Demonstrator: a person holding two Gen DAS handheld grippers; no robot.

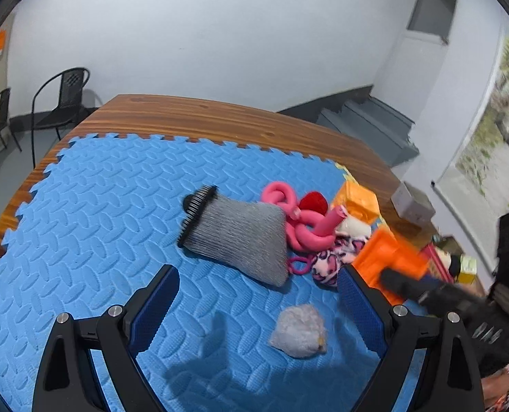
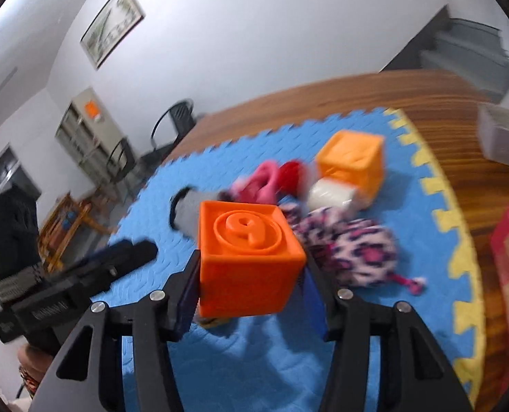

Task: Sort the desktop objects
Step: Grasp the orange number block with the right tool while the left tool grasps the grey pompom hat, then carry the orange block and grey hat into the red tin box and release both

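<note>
Right wrist view shows the right gripper with its fingers clamped on the sides of a bright orange plastic cube with a raised numeral in a ring on its top face, held up off the blue interlocking foam mat. Beyond it lie a pink-and-white leopard-print fabric scrunchie, a white soft block and a second orange plastic cube that touches that block; this view is blurred.

Left wrist view shows the left gripper above the mat, its fingers spread wide and holding nothing. A crumpled white-grey wad lies on the mat between the fingers, nearer the right-hand one. Ahead of it rests a grey ribbed pouch with a black comb-like edge, and just beside that a heap: a twisted pink foam roller, a red fuzzy item, the scrunchie and a thin pink hair tie. The held cube appears at the right of this view. The mat covers a brown wooden table.
</note>
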